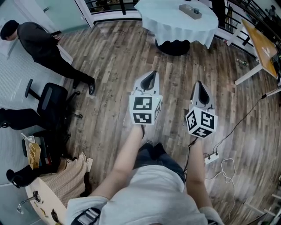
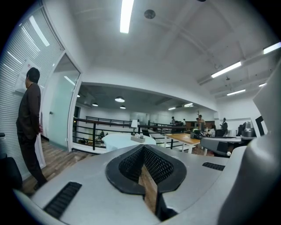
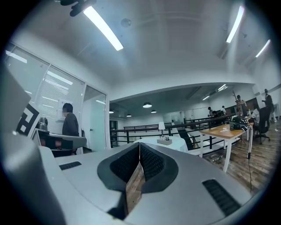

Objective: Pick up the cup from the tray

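A round table (image 1: 175, 19) with a pale cloth stands far ahead across the wooden floor. On it lies a grey tray (image 1: 190, 11) with a small dark cup-like thing (image 1: 196, 10) at one end; details are too small to tell. My left gripper (image 1: 151, 75) and right gripper (image 1: 199, 83) are held side by side over the floor, well short of the table, both pointing toward it. In the left gripper view the left gripper (image 2: 142, 148) is shut and empty, with the tray (image 2: 139, 138) far beyond. The right gripper (image 3: 139, 145) is also shut and empty, with the tray (image 3: 164, 141) in the distance.
A person in dark clothes (image 1: 44, 44) stands at the left beside an office chair (image 1: 50, 99). A wooden desk (image 1: 263, 44) stands at the right. A power strip with cables (image 1: 211, 158) lies on the floor by my right side. A black railing (image 2: 94, 127) runs behind the table.
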Available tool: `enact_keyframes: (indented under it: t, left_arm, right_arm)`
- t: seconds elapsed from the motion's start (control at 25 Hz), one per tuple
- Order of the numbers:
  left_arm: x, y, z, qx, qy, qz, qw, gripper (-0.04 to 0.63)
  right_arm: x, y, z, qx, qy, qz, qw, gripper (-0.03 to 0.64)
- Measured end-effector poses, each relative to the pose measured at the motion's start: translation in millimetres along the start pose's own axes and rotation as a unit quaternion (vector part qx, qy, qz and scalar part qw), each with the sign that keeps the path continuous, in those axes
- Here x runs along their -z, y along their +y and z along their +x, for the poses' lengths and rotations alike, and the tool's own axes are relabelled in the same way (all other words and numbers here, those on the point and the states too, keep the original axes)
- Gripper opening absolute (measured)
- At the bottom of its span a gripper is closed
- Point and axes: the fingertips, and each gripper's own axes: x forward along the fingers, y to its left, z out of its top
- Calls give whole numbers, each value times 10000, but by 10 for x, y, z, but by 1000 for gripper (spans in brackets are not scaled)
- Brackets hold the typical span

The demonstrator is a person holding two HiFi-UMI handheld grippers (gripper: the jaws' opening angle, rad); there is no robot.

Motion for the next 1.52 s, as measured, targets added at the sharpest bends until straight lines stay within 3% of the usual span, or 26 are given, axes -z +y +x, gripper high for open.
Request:
enact_keyframes:
  t: [0.36, 0.76, 1.04, 1.52]
  left_arm:
    - [119, -276, 213, -77, 65, -12, 9999, 8]
    - [213, -203, 793, -154, 197, -151, 9996, 8]
    - [189, 15, 1595, -50, 251, -172, 9995, 8]
    - [-245, 653, 3214, 300, 169, -62, 9994, 8]
  right_arm:
    - [172, -431, 22, -66, 114, 136, 9998, 9]
    - [333, -816, 465, 44, 309, 325, 9990, 9]
    - [331, -990, 1222, 120, 302, 299, 9990, 9]
    - [64, -1063, 2955, 196, 188, 250, 9993, 9]
